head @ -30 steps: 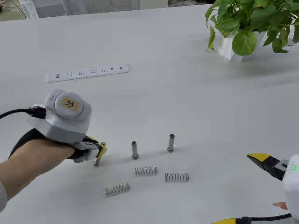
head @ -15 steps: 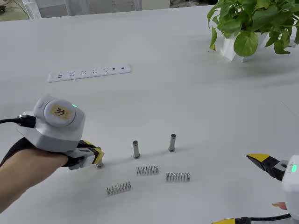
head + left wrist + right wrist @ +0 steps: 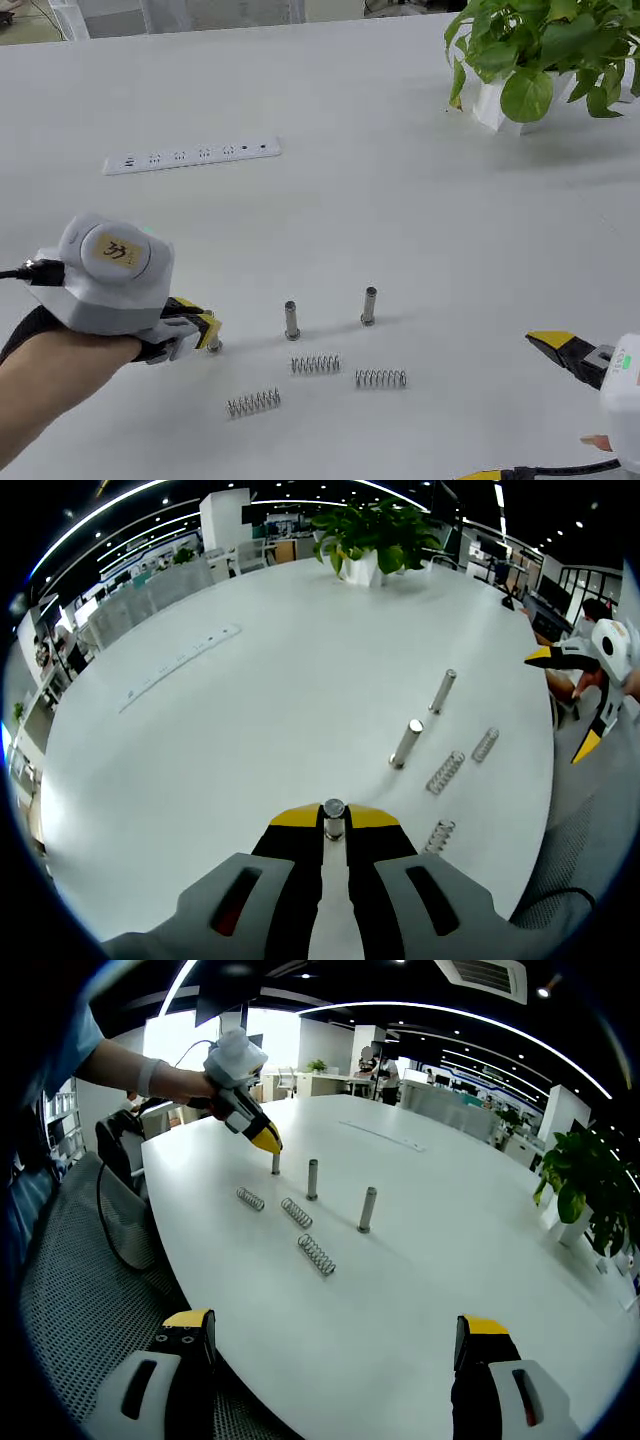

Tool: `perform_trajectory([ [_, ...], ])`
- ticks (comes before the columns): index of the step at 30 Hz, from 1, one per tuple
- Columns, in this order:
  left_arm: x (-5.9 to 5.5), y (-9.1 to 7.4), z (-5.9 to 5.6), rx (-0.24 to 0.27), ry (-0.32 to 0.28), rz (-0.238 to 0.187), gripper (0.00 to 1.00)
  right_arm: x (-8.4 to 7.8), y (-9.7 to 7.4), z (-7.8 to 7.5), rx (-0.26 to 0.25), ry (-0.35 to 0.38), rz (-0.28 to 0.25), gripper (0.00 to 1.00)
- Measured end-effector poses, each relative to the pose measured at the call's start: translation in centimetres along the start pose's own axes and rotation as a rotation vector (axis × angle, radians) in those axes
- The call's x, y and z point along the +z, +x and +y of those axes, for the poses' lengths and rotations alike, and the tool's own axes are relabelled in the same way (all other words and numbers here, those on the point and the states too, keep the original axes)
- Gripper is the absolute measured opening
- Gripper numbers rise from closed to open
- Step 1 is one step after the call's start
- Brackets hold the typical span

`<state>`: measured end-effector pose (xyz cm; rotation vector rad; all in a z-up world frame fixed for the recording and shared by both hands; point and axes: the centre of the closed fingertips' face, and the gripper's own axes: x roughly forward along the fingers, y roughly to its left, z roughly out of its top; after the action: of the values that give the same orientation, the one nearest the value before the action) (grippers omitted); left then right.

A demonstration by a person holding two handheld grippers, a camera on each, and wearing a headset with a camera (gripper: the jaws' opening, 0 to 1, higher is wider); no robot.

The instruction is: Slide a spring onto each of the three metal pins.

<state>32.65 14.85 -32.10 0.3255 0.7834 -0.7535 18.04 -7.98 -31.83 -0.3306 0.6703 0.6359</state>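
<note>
My left gripper [image 3: 207, 334] is shut on the leftmost metal pin [image 3: 214, 346], whose round top shows between the yellow-tipped jaws [image 3: 333, 810]. Two more pins [image 3: 291, 320] [image 3: 369, 305] stand upright to its right. Three springs lie flat in front of them: one at the left [image 3: 254, 402], one in the middle [image 3: 315, 364], one at the right [image 3: 381, 378]. My right gripper [image 3: 503, 408] hangs open and empty at the lower right, well away from the parts. The right gripper view has the pins [image 3: 312, 1178] and springs [image 3: 296, 1212] ahead, with the left gripper [image 3: 255, 1132] beyond them.
A white power strip [image 3: 192, 155] lies at the back left of the white table [image 3: 400, 200]. A potted plant [image 3: 540, 50] stands at the back right. The table's near edge runs just below the springs [image 3: 250, 1320].
My left hand has sunk lower and drifted left, still closed on the leftmost pin. The right gripper has barely moved. The head camera shifted a little.
</note>
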Motion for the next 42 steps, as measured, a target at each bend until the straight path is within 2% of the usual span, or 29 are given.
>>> perform_trajectory([
  [4,-0.37,0.21,-0.13,-0.01,-0.031,0.007,0.04,-0.02,-0.02,0.01,0.0,0.0,0.001,1.0],
  [12,-0.47,0.06,-0.47,-0.01,-0.013,-0.005,0.04,-0.11,0.06,0.08,0.002,0.0,0.004,1.0],
  [27,-0.49,0.29,-0.28,-0.008,0.019,-0.023,0.05,-0.02,-0.02,0.15,0.002,-0.004,0.003,1.0],
  [42,-0.14,0.22,-0.46,-0.016,0.023,-0.038,0.07,-0.04,0.13,0.27,0.007,-0.004,0.007,1.0],
])
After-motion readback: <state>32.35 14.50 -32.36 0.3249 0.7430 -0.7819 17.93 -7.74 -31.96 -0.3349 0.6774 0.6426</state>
